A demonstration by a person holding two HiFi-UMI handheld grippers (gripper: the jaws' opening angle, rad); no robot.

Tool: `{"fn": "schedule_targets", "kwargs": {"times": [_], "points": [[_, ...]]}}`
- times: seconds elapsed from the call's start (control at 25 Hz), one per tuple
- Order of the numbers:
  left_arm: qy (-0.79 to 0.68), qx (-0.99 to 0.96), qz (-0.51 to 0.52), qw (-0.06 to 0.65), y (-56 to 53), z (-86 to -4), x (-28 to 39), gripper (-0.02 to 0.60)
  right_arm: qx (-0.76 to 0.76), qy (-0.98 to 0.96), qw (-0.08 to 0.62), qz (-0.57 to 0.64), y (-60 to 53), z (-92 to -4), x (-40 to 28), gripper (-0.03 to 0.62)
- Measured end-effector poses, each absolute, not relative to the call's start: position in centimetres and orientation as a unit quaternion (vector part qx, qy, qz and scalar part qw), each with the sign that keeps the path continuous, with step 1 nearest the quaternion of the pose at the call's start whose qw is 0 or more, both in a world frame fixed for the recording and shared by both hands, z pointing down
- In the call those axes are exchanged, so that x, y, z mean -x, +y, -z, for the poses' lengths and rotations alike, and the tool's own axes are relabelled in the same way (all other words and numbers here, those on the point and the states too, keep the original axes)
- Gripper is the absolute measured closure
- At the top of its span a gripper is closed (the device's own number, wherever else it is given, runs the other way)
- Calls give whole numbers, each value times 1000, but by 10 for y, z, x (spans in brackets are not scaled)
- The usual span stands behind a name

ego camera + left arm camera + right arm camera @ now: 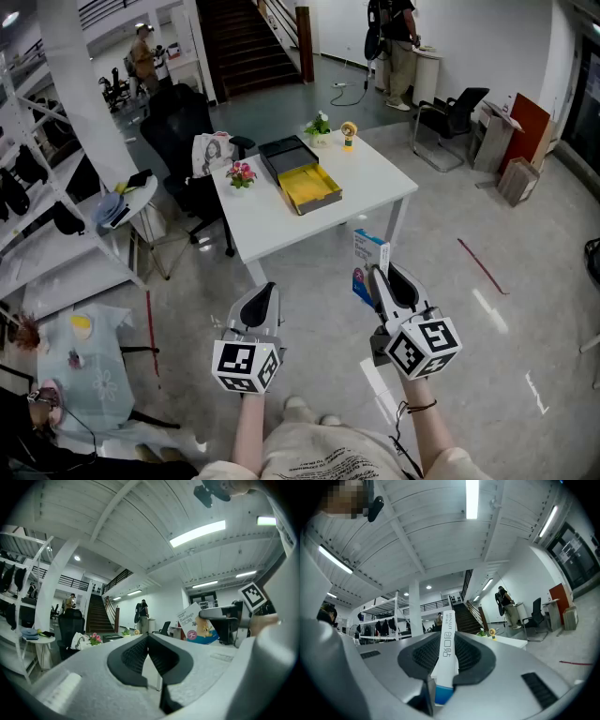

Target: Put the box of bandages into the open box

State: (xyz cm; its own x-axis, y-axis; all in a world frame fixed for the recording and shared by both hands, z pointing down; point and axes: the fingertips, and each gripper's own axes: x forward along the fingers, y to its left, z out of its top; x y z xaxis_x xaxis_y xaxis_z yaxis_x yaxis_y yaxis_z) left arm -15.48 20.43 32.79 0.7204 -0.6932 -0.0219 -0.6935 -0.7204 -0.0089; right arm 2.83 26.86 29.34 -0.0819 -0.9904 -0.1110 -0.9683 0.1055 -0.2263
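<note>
Head view: both forearms are reaching forward, the right gripper [380, 278] holding the box of bandages [367, 265] upright, just short of the surface [272, 230] bearing the open box [310, 188].

Left gripper view: the left gripper [149, 654] is keeping its jaws together, empty.

Right gripper view: the jaws are clamping the bandage box's narrow edge.

left tool [267, 291], right tool [386, 275]: grey, black pads | marker cubes [246, 366] | pale shirt [328, 464]

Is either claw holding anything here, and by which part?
The right claw clamps the box of bandages by its two broad faces, narrow edge showing between the pads. The left claw is shut and empty.
</note>
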Motion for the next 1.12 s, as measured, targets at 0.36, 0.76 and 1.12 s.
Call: {"fn": "schedule_targets", "kwargs": {"times": [0.36,0.76,1.12], "points": [[381,924,-5,11,214,-329,159,560,672,731,113,41,284,-297,-39,503],[391,920,1,8,212,-335,162,560,670,729,133,46,284,-302,-49,503],[387,922,1,5,169,-346,137,560,664,733,137,55,241,-315,-70,503]]}}
